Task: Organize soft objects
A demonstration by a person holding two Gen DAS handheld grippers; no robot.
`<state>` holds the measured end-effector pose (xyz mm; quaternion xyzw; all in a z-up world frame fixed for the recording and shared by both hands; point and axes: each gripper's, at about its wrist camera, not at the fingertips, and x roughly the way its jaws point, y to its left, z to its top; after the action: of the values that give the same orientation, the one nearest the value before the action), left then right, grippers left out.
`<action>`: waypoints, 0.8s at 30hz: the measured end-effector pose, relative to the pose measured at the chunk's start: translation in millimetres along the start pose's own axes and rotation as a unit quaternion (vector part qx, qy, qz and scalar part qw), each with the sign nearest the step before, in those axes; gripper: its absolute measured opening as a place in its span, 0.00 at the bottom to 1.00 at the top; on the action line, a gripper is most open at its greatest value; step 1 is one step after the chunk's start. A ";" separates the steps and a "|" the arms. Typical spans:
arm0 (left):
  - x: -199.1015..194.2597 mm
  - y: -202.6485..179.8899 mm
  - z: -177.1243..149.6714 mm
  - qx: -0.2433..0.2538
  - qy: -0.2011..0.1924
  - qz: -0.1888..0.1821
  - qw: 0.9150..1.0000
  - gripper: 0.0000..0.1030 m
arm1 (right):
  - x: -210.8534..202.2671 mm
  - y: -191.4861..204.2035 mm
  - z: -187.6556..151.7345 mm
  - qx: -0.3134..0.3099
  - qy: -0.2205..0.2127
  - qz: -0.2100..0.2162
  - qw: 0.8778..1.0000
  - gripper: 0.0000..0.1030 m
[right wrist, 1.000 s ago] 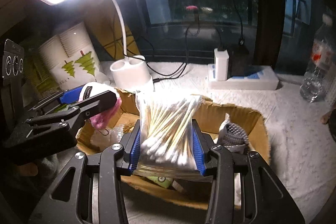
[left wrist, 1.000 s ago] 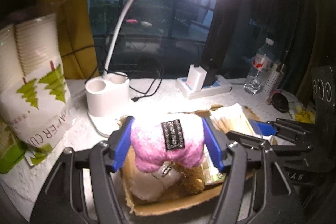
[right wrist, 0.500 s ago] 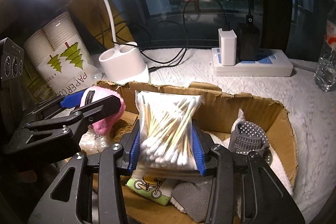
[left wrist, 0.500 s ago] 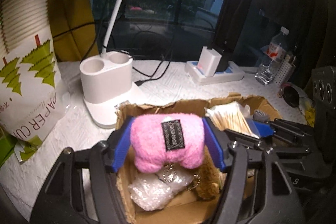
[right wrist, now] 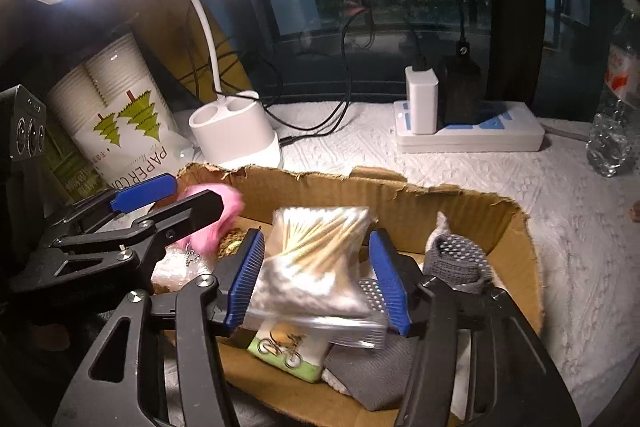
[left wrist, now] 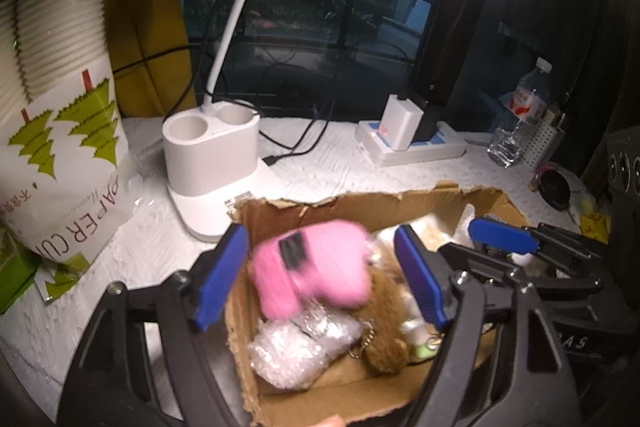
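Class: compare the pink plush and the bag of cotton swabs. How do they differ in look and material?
The pink plush is fuzzy and opaque with a dark patch; the swab bag is clear plastic showing pale sticks. The plush is blurred, the bag fairly sharp. Both sit between open blue pads over the cardboard box.

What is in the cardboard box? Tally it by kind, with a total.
Plush toys: 2, pink plush and brown plush
Clear bags: 2, cotton swab bag and crinkly bag
Tissue pack: 1
Grey fabric: 2, grey knit roll and flat grey cloth
Total: 7 visible
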<state>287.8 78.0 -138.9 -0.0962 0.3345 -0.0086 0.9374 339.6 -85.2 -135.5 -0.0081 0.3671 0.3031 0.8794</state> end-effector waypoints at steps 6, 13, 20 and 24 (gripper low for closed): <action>-14.4 -3.2 1.9 0.002 -0.011 0.001 1.000 0.77 | -17.1 -0.6 -0.7 0.001 -0.011 -0.011 1.000 0.56; -37.6 -7.0 0.0 0.002 -0.027 0.003 1.000 0.77 | -37.1 2.1 -2.8 -0.003 -0.023 -0.023 0.999 0.56; -63.0 -14.6 -3.6 0.006 -0.042 -0.001 0.999 0.78 | -60.6 6.5 -8.8 -0.005 -0.036 -0.034 0.999 0.56; -76.5 -18.5 -8.6 0.003 -0.049 -0.004 0.999 0.85 | -73.2 8.4 -15.4 -0.006 -0.040 -0.041 0.998 0.56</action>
<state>223.9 64.5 -94.2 -0.0952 0.2878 -0.0085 0.9529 285.2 -120.6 -97.3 -0.0164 0.3290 0.2691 0.9050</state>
